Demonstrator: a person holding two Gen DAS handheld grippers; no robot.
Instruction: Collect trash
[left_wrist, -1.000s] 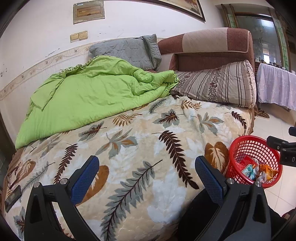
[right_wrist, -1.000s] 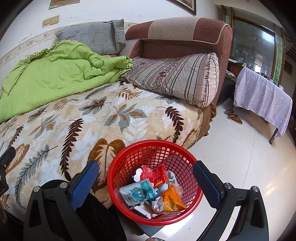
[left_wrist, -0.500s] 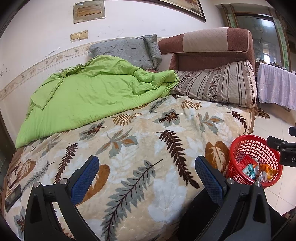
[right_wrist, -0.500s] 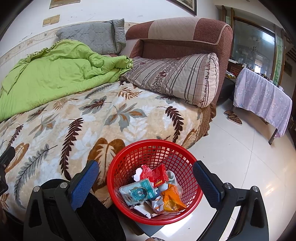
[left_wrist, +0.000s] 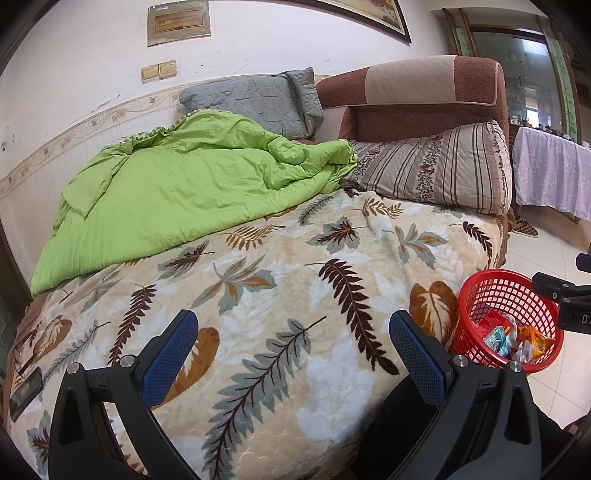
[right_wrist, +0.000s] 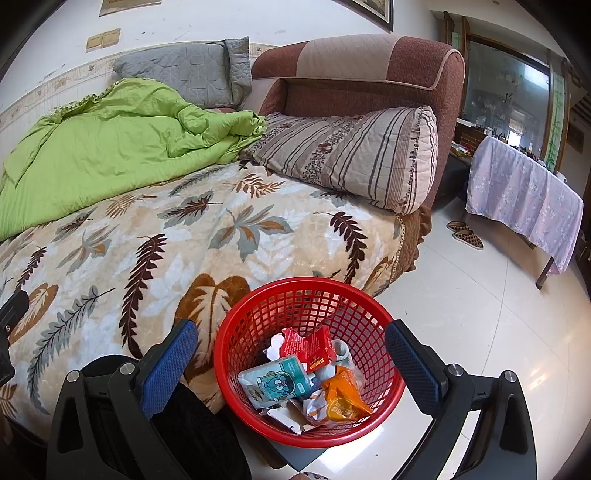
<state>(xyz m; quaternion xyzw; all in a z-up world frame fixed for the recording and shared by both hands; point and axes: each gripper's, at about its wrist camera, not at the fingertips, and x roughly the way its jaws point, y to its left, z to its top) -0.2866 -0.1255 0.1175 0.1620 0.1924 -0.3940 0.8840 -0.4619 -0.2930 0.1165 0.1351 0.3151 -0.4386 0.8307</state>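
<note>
The left gripper (left_wrist: 293, 352) hung over the bed with its blue-padded fingers (left_wrist: 170, 356) spread wide and nothing between them. Beyond its left finger lay the rumpled green quilt (left_wrist: 184, 192), with a grey pillow (left_wrist: 255, 103) further back against the wall. Straight ahead between the fingers stretched the leaf-patterned blanket (left_wrist: 280, 280). Past the right finger sat a striped pillow (left_wrist: 439, 170) leaning on the brown headboard (left_wrist: 417, 92). Just outside that right finger, down on the tiled floor beside the bed's edge, stood the red basket (left_wrist: 476, 299) holding the trash (left_wrist: 517, 338).

The right gripper (right_wrist: 291, 354) was likewise wide apart and empty. Its left finger (right_wrist: 168, 363) overlapped the blanket's edge, and the red basket (right_wrist: 310, 291) filled the gap between the two fingers, closer to the left one. Inside it lay the trash: a pale blue packet (right_wrist: 277, 382) nearest the left finger, a red wrapper (right_wrist: 308, 349) behind it, an orange wrapper (right_wrist: 341, 395) toward the right finger, plus crumpled silvery scraps. Far beyond the right finger stood a table with a floral cloth (right_wrist: 524, 199), slippers (right_wrist: 465, 232) on the floor near it.
</note>
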